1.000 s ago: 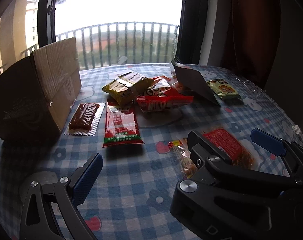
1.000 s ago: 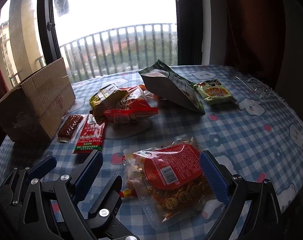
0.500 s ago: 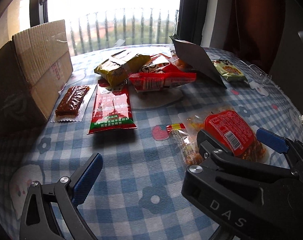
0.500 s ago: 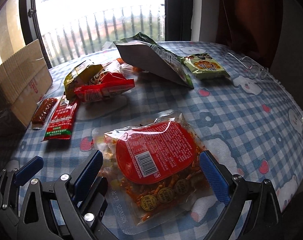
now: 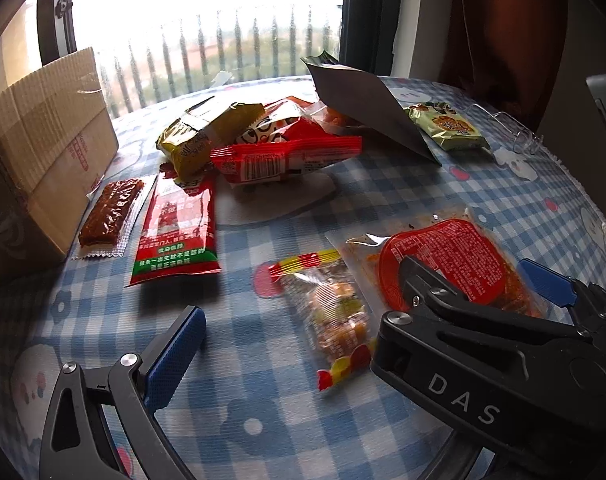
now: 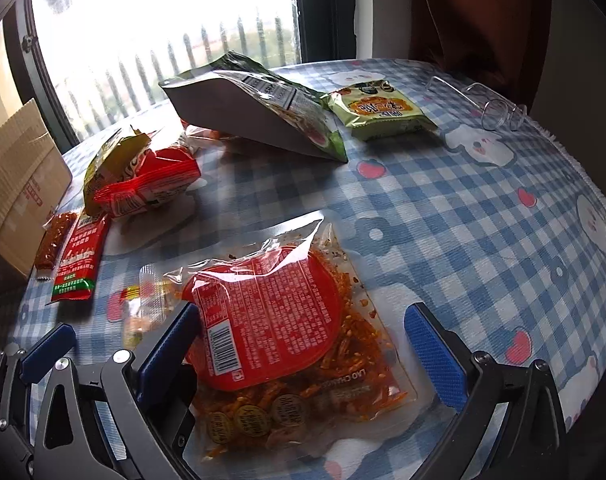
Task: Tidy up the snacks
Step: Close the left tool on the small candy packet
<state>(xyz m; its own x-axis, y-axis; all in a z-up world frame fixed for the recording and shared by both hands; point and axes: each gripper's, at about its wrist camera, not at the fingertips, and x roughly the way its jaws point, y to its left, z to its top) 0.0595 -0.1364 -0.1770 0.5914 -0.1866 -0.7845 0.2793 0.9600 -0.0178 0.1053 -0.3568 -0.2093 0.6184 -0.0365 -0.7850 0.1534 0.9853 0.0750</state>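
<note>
Red-labelled pouch [image 6: 271,320] nearer right claw [image 6: 303,344]

A home setting is indicated. A round table is covered by a blue-and-white checked cloth [image 6: 443,208] printed with cartoon bears and hearts. At the far side, a window [image 5: 207,20] is seen, with balcony railings beyond it, and a dark reddish curtain [image 6: 483,12] is hung at the far right. A pair of glasses [image 6: 499,108] is laid on the cloth.

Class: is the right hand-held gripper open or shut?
Open. The right hand-held gripper has its blue fingers spread apart, either side of the red snack pack.
</note>
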